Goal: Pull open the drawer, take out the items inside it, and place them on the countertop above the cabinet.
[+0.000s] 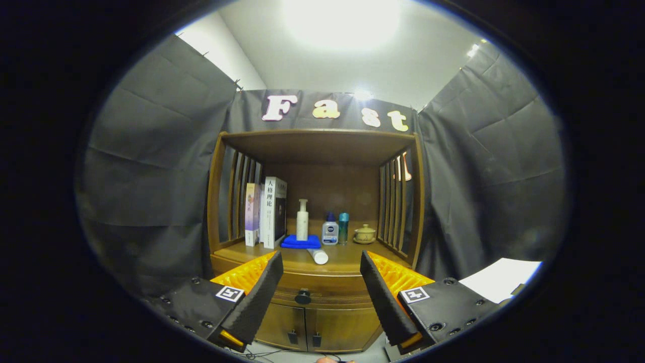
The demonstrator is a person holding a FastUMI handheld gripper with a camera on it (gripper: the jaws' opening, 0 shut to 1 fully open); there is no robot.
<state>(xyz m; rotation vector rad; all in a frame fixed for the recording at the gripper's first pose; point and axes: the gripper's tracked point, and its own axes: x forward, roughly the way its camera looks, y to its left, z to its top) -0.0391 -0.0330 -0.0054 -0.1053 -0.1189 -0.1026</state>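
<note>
With the gripper [321, 282] spread wide and empty ahead of the shut drawer [322, 294], its knob [303, 296] lying between the fingers, a misjudged closing could slip off that small knob, and the tube [318, 256] lying on the countertop [347, 259] edge might roll.

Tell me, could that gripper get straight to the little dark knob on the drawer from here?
Probably yes. The gripper is open, its fingers spread either side of the drawer knob, which sits beyond them on the closed drawer with nothing between.
</note>
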